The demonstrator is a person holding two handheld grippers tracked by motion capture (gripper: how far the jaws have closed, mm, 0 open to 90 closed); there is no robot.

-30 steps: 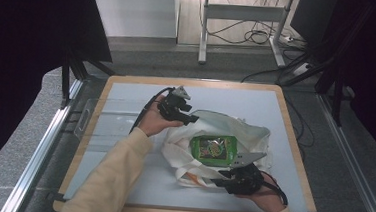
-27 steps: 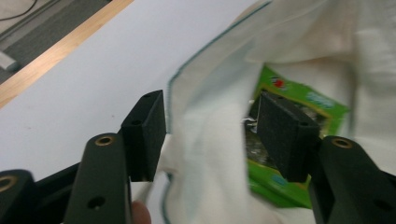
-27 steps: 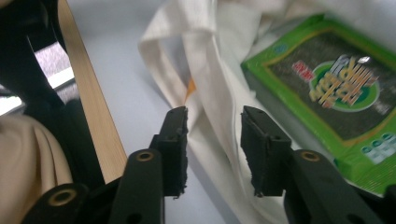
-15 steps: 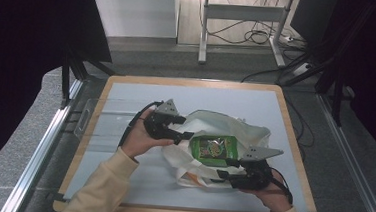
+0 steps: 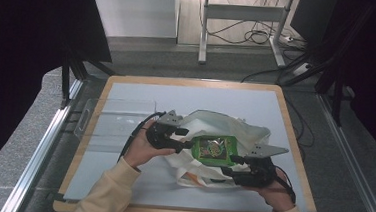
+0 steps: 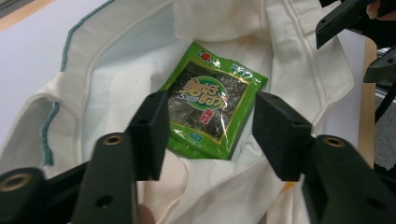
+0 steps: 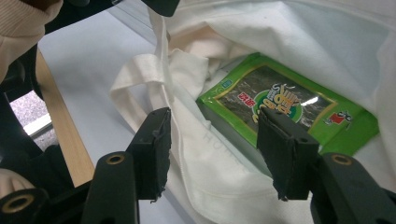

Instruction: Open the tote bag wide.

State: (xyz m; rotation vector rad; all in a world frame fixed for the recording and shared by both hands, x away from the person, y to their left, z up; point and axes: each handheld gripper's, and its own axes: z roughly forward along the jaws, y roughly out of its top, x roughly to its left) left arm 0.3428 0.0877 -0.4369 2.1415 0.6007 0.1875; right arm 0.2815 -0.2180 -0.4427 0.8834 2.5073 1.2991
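A white cloth tote bag [image 5: 210, 122] lies crumpled in the middle of the table. A green seaweed snack packet [image 5: 215, 149] rests flat in its mouth. My left gripper [image 5: 186, 142] is at the packet's left edge. In the left gripper view the packet [image 6: 210, 88] lies between the jaws of this gripper [image 6: 213, 107], which have just been closing and do not press on it. My right gripper [image 5: 232, 166] is at the bag's near right side. Its jaws [image 7: 217, 121] have just been opening and straddle the bag's rim [image 7: 219, 158] beside the packet [image 7: 289, 100].
A clear plastic tray [image 5: 115, 118] sits on the pale mat [image 5: 142, 90] to the left of the bag. The wooden table edge [image 5: 293, 143] runs close to the right hand. Cables and a metal frame are on the floor beyond the table.
My left gripper has come from the bag's far left corner down and to the right, to the packet's left edge. The right gripper has stayed almost where it was.
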